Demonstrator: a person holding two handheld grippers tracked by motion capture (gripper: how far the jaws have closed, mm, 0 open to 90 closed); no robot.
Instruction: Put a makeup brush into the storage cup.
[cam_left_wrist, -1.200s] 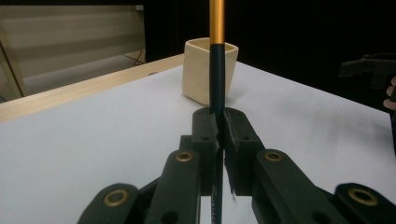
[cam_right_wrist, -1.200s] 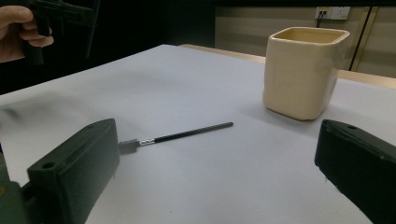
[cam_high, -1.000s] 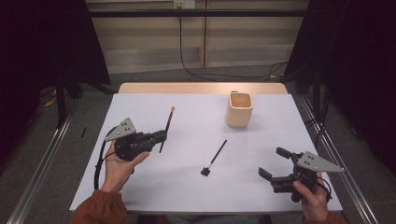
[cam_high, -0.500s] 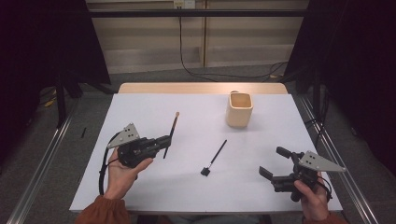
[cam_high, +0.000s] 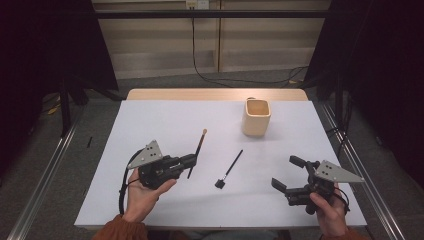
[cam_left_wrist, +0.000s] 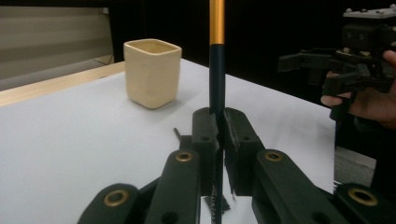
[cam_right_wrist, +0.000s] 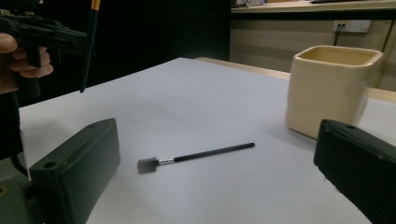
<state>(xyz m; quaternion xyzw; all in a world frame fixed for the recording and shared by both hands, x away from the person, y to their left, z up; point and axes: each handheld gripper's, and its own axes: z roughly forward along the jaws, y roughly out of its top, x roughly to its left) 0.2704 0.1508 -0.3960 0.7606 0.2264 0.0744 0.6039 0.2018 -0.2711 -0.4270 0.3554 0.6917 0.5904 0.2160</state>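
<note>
We see the left gripper (cam_high: 189, 161) clamped on a black, gold-banded brush (cam_high: 197, 151), left of the cream cup (cam_high: 256, 117) | right gripper (cam_high: 289, 173) gaping wide, right of the cup | second brush (cam_high: 230, 168) lying on the counter (cam_high: 165, 120) before the cup

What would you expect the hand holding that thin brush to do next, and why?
Probably carry it toward the cream cup and tip it in. The left gripper is shut on the gold-banded brush, lifted off the table, and the cup stands open and upright. The right gripper waits open near the other brush.
</note>
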